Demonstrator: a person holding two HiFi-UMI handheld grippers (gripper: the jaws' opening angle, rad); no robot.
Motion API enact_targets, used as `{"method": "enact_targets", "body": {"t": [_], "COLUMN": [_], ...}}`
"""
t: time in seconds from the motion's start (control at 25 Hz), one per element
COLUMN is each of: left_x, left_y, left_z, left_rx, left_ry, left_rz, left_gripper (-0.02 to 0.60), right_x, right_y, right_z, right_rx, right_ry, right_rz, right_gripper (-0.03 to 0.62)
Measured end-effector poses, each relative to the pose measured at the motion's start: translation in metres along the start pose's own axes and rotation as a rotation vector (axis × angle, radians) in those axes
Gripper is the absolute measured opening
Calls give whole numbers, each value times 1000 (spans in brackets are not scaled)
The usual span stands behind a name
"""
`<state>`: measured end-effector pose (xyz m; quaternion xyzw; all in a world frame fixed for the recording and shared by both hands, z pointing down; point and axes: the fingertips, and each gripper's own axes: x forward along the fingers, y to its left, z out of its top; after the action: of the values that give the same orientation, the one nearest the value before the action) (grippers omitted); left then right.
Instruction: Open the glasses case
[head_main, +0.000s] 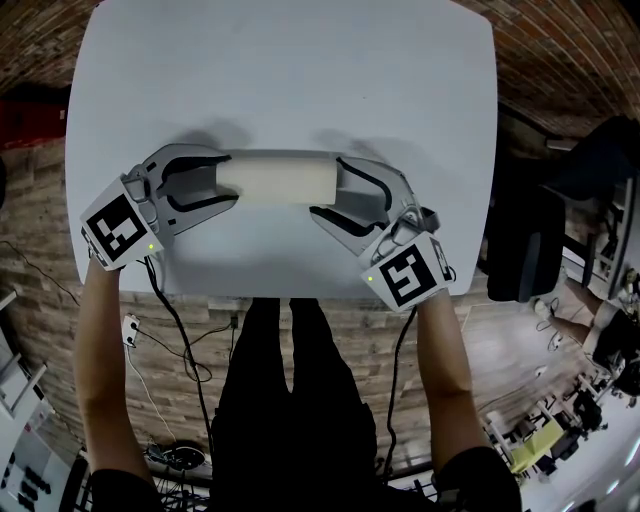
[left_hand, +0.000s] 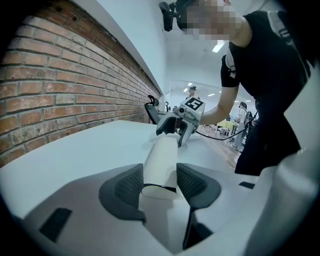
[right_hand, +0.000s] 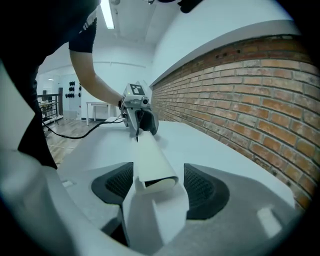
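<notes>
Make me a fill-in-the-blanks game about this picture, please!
1. The glasses case lies on a white ___.
2. The left tongs and the right tongs are at opposite ___ of the case.
3. The wall is built of red ___.
Missing words: table; ends; bricks.

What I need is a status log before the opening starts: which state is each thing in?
case: looks shut, lying flat on the table, one end in each gripper.
left gripper: shut on the case's end.
right gripper: open, jaws astride the other end, with a gap at one pad.
</notes>
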<state>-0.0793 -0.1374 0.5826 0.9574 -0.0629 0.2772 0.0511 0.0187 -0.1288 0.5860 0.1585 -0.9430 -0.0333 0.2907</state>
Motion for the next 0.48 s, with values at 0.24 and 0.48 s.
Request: {"method": "enact_targets", "body": {"t": [0.24,0.48], "left_x": [0,-4], "left_y": [1,7], "left_z": [0,10], "left_rx": [-10,-59], "left_ry": [-24,-115], "left_rz": [-6,7], "left_gripper": [198,188], "right_x": [2,3], "right_y": [-4,-5], "right_z": [-4,-6], "right_rx": [-42,-25], "right_ry": [24,30], "right_rz": [-73,-73], "right_gripper": [313,313]}}
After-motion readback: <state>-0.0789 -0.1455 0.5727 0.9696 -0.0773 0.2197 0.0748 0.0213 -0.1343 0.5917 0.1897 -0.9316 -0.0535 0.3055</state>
